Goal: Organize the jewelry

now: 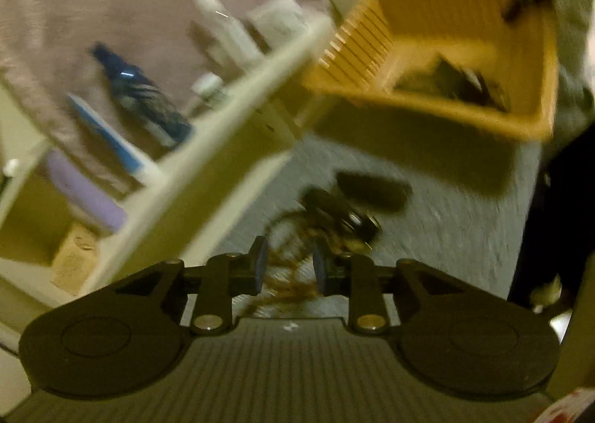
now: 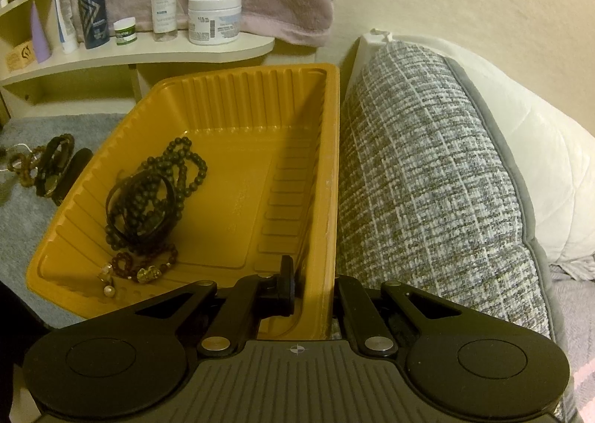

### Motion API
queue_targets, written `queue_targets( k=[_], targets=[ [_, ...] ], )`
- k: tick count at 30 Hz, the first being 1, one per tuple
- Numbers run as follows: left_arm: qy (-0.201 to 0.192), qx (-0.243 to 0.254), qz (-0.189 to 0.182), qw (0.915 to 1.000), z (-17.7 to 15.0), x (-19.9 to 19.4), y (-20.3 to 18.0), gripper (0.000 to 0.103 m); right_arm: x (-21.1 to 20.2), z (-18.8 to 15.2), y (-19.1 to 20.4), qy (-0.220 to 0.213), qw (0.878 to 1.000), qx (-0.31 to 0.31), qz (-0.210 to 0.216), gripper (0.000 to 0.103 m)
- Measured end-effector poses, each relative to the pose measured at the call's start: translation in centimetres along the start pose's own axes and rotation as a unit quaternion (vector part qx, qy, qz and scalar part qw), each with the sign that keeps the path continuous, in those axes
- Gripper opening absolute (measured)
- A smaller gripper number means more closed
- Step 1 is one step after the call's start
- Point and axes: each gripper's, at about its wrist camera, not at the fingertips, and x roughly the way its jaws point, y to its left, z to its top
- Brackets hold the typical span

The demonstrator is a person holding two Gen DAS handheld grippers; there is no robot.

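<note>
Partly spread, the left gripper point(image 1: 288, 268) hangs over a blurred brown bead string point(image 1: 286, 274) on the grey blanket point(image 1: 446, 229), nothing pinched. Right gripper point(image 2: 312, 285) clamps the yellow tray's point(image 2: 238, 147) wall; inside lie dark bead necklaces point(image 2: 156, 192).

Each gripper is black, the left gripper point(image 1: 288, 270) and the right gripper point(image 2: 312, 287) alike. Each has two round flat discs, shiny silver screws and a grey ribbed plate. The left fingertips point(image 1: 259, 266) have blue pads.
</note>
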Motion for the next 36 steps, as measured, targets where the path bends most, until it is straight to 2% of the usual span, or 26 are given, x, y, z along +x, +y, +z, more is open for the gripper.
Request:
queue_targets(
  k=[3,14,15,16,19,24,36],
  targets=[
    [0.012,0.028,0.0,0.9995,-0.7,1.4,-1.6,0.024,0.0,0.0,0.0,0.001,1.0,0.0,0.0,0.004],
    [0.019,0.052,0.016,0.9984,-0.7,4.3,-2.6,0.021,0.1,0.0,0.0,0.001,1.0,-0.002,0.0,0.004],
    [0.021,0.05,0.013,0.9984,-0.7,4.5,-2.5,0.017,0.1,0.0,0.0,0.001,1.0,-0.002,0.0,0.004],
    [0.024,0.048,0.007,0.9985,-0.6,4.6,-2.4,0.007,0.2,0.0,-0.1,0.001,1.0,-0.002,0.0,0.004],
    [0.032,0.05,0.002,0.9982,-0.6,4.5,-2.3,0.007,0.1,0.0,0.0,0.001,1.0,-0.002,0.0,0.004],
    [0.012,0.036,0.012,0.9992,0.0,2.6,-1.0,0.006,0.1,0.0,0.0,0.001,1.0,-0.002,0.0,0.004],
    [-0.064,0.017,0.061,0.9959,3.4,-5.3,4.9,0.006,0.0,0.0,0.1,-0.002,1.0,-0.006,-0.002,0.004]
  ],
)
